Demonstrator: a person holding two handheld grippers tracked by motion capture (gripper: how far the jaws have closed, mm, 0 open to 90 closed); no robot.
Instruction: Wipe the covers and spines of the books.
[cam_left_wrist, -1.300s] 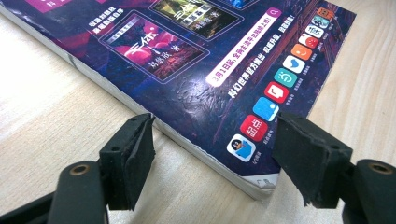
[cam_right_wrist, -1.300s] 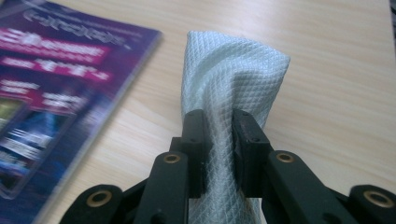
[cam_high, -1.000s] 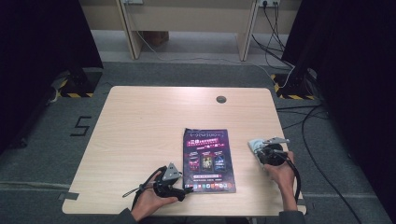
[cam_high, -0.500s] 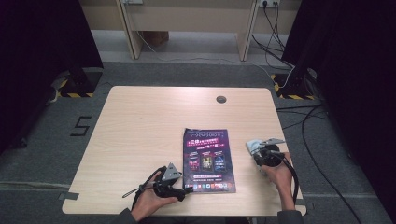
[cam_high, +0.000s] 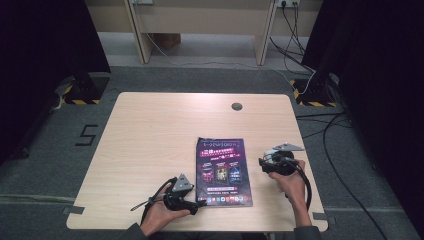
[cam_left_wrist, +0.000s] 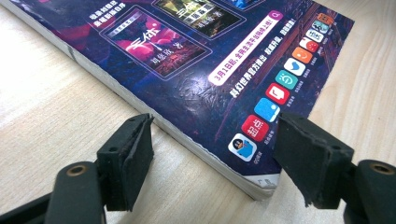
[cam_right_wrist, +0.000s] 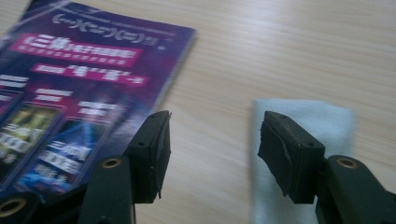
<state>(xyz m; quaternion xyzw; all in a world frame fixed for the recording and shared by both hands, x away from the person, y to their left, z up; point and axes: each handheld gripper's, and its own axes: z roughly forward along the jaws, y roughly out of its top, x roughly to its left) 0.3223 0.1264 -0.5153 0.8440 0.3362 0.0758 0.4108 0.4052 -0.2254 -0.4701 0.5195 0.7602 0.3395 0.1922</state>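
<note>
The magazine (cam_high: 223, 172) lies flat on the wooden table (cam_high: 150, 135), at the lower middle of the high view, closed, with its dark glossy cover up. I judge it light but floppy: the cover is thin and smooth, so it may slip under the pads, and it already has small wrinkles near the corner. The best place to take it seems the thick bound edge or a corner, where many pages together give some stiffness.

The left gripper (cam_high: 196, 202) sits at the lower left of the magazine. In the left gripper view its jaws stand apart around the near corner (cam_left_wrist: 261, 184) of the magazine, and the pads do not press on it.

The right gripper (cam_high: 262, 164) is just right of the magazine, at middle right. Its jaws have just been opening and now stand wide, with only bare table between them. A pale cloth (cam_right_wrist: 299, 154) lies flat on the table under the right jaw, released.
</note>
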